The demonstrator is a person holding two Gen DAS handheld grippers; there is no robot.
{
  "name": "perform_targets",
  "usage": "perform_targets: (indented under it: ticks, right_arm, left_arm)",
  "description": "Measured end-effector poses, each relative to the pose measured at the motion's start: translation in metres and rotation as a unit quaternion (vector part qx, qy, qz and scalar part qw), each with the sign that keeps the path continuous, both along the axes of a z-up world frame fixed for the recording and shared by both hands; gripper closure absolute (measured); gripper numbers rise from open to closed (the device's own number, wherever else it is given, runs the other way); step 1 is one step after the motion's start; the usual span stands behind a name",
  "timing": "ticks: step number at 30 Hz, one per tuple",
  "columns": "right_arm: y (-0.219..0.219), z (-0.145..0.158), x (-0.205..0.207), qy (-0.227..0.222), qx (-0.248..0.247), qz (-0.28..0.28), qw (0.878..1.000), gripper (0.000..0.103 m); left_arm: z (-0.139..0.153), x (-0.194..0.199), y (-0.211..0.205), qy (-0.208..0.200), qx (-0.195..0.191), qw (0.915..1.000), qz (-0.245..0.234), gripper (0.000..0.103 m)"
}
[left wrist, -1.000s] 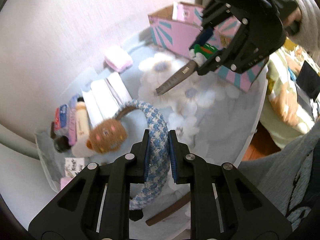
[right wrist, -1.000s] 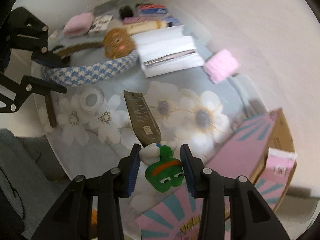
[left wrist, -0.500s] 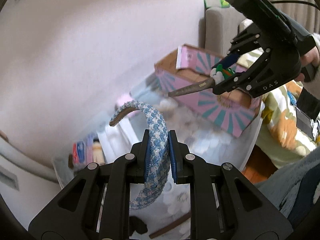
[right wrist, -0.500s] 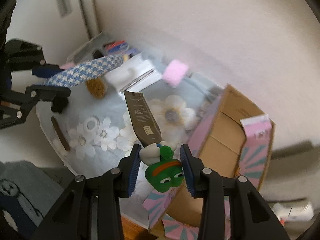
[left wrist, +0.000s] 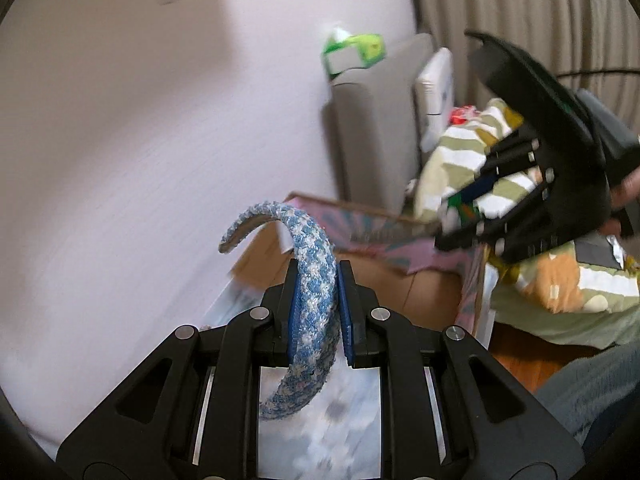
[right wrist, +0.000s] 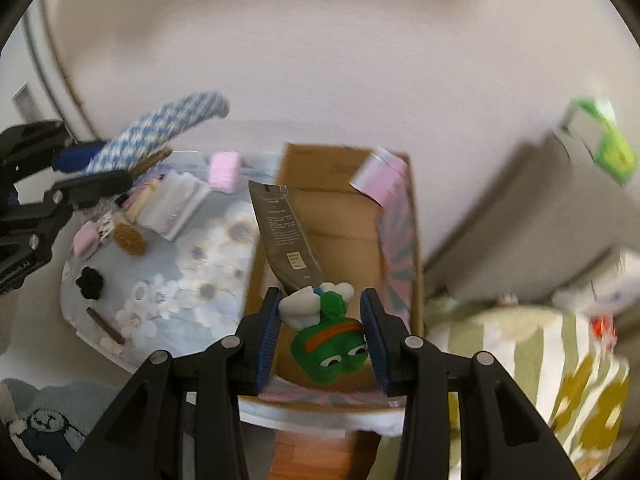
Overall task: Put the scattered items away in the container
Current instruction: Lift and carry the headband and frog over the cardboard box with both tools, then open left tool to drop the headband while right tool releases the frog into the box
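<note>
Left wrist view: left gripper (left wrist: 318,300) pinches the blue-white woven headband (left wrist: 308,280), lifted above the table; its arc curls up and left. Beyond it, the cardboard box (left wrist: 360,268) with pink sunburst flap, open. Right gripper (left wrist: 460,220) hovers at upper right over the box, blurred; its load barely readable here. Grey sofa arm (left wrist: 372,120) and striped floral blanket (left wrist: 560,280) behind.

Right wrist view: right gripper (right wrist: 320,332) pressed on a green frog toy (right wrist: 328,344) clipped to a dark tube (right wrist: 284,232), both over the box interior (right wrist: 344,216). Tube has a small white label, print unreadable. Box near rim sits at the table's (right wrist: 160,336) near edge. Left on the floral tablecloth: pink sponge (right wrist: 225,170), white packets (right wrist: 176,204), brown puff (right wrist: 129,236), black scrunchie (right wrist: 90,282), brown stick (right wrist: 106,325). Left gripper (right wrist: 72,176) with headband at far left.
</note>
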State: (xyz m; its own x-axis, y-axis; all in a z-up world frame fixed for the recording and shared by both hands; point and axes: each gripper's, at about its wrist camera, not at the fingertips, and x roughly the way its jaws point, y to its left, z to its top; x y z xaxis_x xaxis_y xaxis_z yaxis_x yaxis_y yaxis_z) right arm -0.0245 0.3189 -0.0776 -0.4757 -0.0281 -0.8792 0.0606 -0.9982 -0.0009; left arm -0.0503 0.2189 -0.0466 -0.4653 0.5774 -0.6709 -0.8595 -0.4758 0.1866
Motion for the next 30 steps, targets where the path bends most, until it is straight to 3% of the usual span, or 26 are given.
perform_targets:
  ticks: [4, 11, 12, 13, 14, 15, 16, 19, 24, 27, 30]
  right_arm:
    - [0.024, -0.018, 0.008, -0.015, -0.021, -0.043, 0.999, 0.067]
    - [0.048, -0.046, -0.001, -0.033, -0.05, -0.072, 0.996, 0.068]
    - [0.049, -0.051, -0.003, -0.037, -0.051, -0.073, 0.995, 0.068]
    - [0.051, -0.056, -0.005, -0.04, -0.052, -0.075, 0.995, 0.068]
    - [0.053, -0.06, -0.007, -0.042, -0.054, -0.079, 0.995, 0.068]
    - [0.056, -0.063, -0.008, -0.043, -0.06, -0.082, 0.994, 0.068]
    - [0.058, -0.066, -0.01, -0.047, -0.067, -0.083, 0.993, 0.067]
    - [0.064, -0.073, -0.013, -0.054, -0.074, -0.085, 0.992, 0.064]
    - [0.068, -0.078, -0.018, -0.059, -0.084, -0.086, 0.991, 0.064]
    - [0.065, -0.072, -0.02, -0.054, -0.081, -0.081, 0.992, 0.064]
    - [0.058, -0.059, -0.024, -0.043, -0.073, -0.069, 0.994, 0.064]
  left_arm:
    - [-0.011, -0.014, 0.049, -0.028, 0.006, 0.9994, -0.017, 0.088]
    - [-0.049, -0.043, 0.102, -0.09, 0.017, 0.9958, 0.009, 0.088]
    - [-0.055, -0.047, 0.106, -0.098, 0.014, 0.995, 0.015, 0.084]
    - [-0.063, -0.051, 0.11, -0.109, 0.01, 0.9937, 0.025, 0.079]
    - [-0.067, -0.054, 0.113, -0.116, 0.01, 0.9926, 0.033, 0.054]
    - [-0.07, -0.057, 0.114, -0.122, 0.013, 0.9916, 0.04, 0.021]
    - [-0.072, -0.059, 0.112, -0.125, 0.023, 0.9909, 0.045, 0.007]
    - [-0.072, -0.062, 0.107, -0.138, 0.053, 0.9878, 0.049, 0.005]
    - [-0.077, -0.074, 0.096, -0.156, 0.038, 0.983, 0.088, 0.005]
    - [-0.068, -0.08, 0.064, -0.17, 0.05, 0.9769, 0.119, 0.005]
    - [-0.053, -0.084, 0.032, -0.151, 0.05, 0.9751, 0.155, 0.005]
